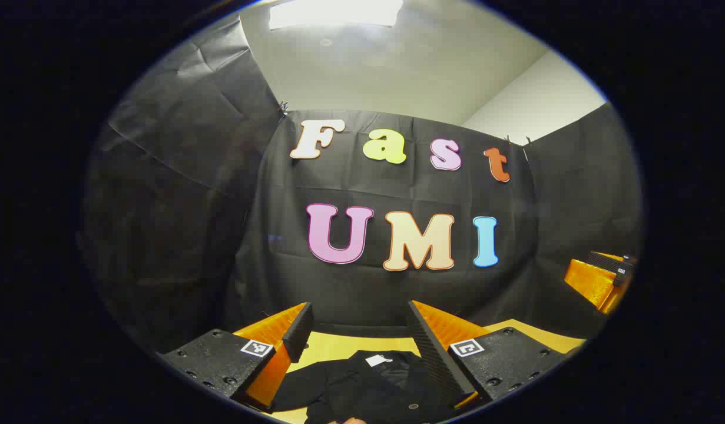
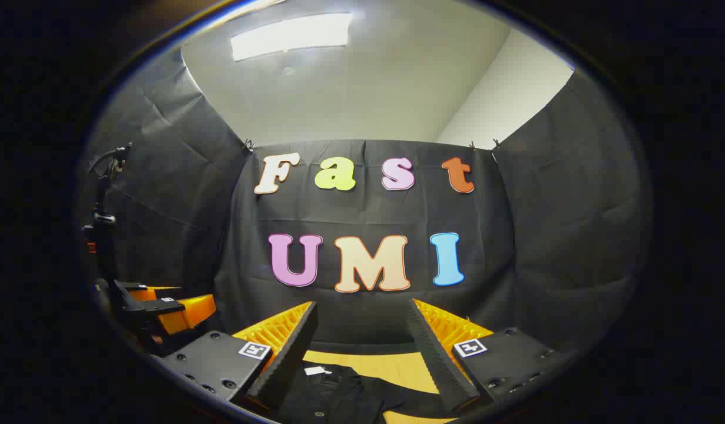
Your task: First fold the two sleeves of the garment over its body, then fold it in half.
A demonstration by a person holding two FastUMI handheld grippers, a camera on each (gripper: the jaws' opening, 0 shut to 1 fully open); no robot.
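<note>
- A dark garment [image 1: 368, 383] is seen lying flat on a yellow table [image 1: 338, 344], low in the left gripper view and directly below the left gripper [image 1: 357, 330], whose jaws are held wide apart with nothing between them.
- In the right gripper view the same garment [image 2: 344, 391] is shown beneath the right gripper [image 2: 362, 330], its jaws likewise spread and empty; neither pair of fingers is seen touching the cloth.
- The other gripper [image 1: 601, 280] is caught at the right edge of the left gripper view, held well above the table.
- A white neck label [image 1: 378, 360] is visible at the far end of the garment, so the collar is judged to point toward the booth wall and the hem toward the person; the long axis is taken to run from near to far.
- Buttons [image 1: 413, 406] are glimpsed on the front, suggesting a shirt laid face up.
- The cloth is judged light, soft and limp: it is expected to sag and drag when lifted, and to need a pinch on a single layer at an edge.
- A sleeve [image 1: 303, 383] is seen spreading out to the left; a cuff or outer sleeve edge is considered the best place to take hold for the first fold.
- The near hem is hidden below the frame, so its lie cannot be told.
</note>
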